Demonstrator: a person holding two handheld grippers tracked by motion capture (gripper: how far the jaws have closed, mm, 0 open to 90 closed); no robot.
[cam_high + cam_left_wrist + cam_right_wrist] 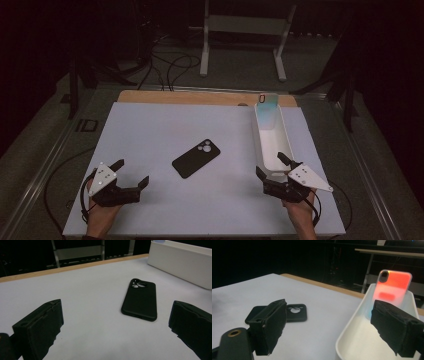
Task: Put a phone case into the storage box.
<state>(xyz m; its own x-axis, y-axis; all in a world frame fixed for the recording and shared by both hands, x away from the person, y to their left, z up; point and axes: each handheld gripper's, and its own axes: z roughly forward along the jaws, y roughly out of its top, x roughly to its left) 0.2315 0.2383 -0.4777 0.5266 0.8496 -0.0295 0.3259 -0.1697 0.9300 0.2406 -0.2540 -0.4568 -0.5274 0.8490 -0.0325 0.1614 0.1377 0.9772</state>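
Note:
A black phone case (196, 158) (140, 300) (294, 312) lies flat, back up, in the middle of the white table mat. At the right stands a long white tray (255, 135) (180, 262) (352, 322). A shiny translucent phone case (266, 107) (393, 287) leans upright against the tray's far end. My left gripper (132, 172) (116, 306) rests open at the front left, pointing toward the black case, with nothing between its jaws. My right gripper (270, 164) (329, 304) is open and empty at the tray's near end, one jaw over the tray, the other over the mat.
The mat (165, 125) lies on a wooden tabletop whose far edge (200, 96) shows beyond it. A white metal stand (240, 30) and several cables (170, 65) are on the floor behind the table. Bare mat surrounds the black case.

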